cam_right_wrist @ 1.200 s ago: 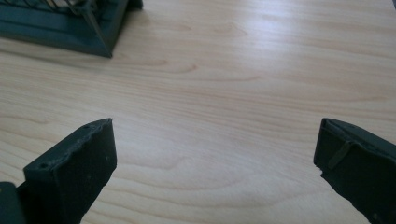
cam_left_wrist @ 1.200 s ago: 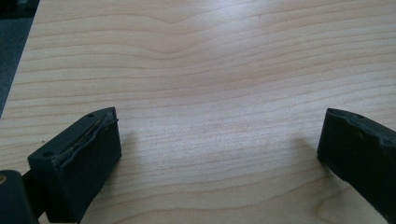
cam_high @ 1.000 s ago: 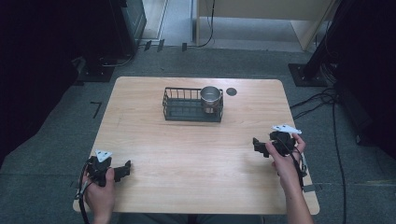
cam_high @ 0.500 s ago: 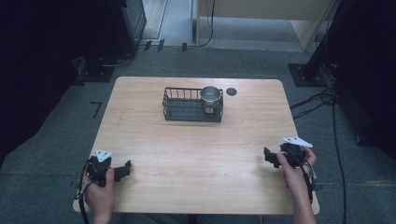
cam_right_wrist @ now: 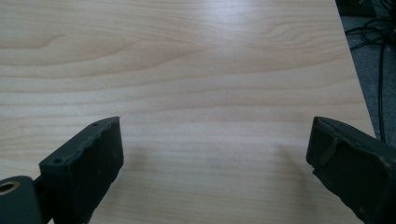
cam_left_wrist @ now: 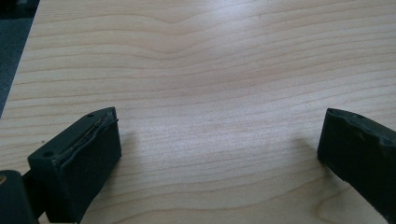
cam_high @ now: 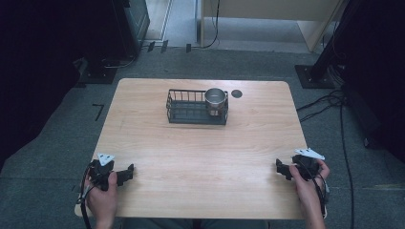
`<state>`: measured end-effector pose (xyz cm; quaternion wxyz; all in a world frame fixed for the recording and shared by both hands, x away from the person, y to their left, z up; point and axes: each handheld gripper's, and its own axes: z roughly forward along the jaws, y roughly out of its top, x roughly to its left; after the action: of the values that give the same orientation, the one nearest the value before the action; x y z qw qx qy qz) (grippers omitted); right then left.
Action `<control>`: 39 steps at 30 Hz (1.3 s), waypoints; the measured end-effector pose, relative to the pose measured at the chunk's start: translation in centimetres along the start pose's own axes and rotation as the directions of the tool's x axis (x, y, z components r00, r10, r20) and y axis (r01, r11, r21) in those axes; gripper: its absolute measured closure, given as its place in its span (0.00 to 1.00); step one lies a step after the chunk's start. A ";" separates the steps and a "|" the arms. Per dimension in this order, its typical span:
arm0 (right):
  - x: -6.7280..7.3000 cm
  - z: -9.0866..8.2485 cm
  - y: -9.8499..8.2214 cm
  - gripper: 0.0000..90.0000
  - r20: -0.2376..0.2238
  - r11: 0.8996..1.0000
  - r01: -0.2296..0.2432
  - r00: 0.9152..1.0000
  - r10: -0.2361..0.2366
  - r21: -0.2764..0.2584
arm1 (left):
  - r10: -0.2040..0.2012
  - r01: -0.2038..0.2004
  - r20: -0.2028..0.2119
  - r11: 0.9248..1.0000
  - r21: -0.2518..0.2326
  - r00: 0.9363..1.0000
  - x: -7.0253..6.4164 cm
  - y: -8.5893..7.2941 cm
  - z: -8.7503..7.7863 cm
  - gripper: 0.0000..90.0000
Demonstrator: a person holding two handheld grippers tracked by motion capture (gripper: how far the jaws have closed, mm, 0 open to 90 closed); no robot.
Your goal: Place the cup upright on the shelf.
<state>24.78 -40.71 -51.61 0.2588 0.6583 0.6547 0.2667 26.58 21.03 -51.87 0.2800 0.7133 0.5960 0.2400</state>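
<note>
Worktop (cam_high: pixel 200 148): light wood, rounded corners.
Left gripper (cam_high: pixel 125 173): near left corner, jaws wide apart, nothing between them, bare wood beneath.
Right gripper (cam_high: pixel 282 168): near right edge, jaws apart with nothing between them, just been opening a little.
Wire basket (cam_high: pixel 191 107): black, far centre, well apart from both grippers.
Metal cup (cam_high: pixel 215 99): upright in the basket's right end.
Dark round disc (cam_high: pixel 237 93): just beside the basket, on the worktop.

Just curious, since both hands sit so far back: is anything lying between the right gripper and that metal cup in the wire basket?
No. In the high view, bare wooden table separates the right gripper from the metal cup in the wire basket.
</note>
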 end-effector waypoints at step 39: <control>-1.3 -1.2 -2.8 0.00 -0.032 1.000 0.014 0.999 -0.015 -0.027 | 0.003 -0.003 0.001 1.000 -0.001 1.000 0.0 0.0 0.0 0.00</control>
<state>21.98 -41.97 -52.69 0.2590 0.6456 0.6597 0.2843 26.58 21.03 -51.87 0.2803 0.7143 0.5946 0.2403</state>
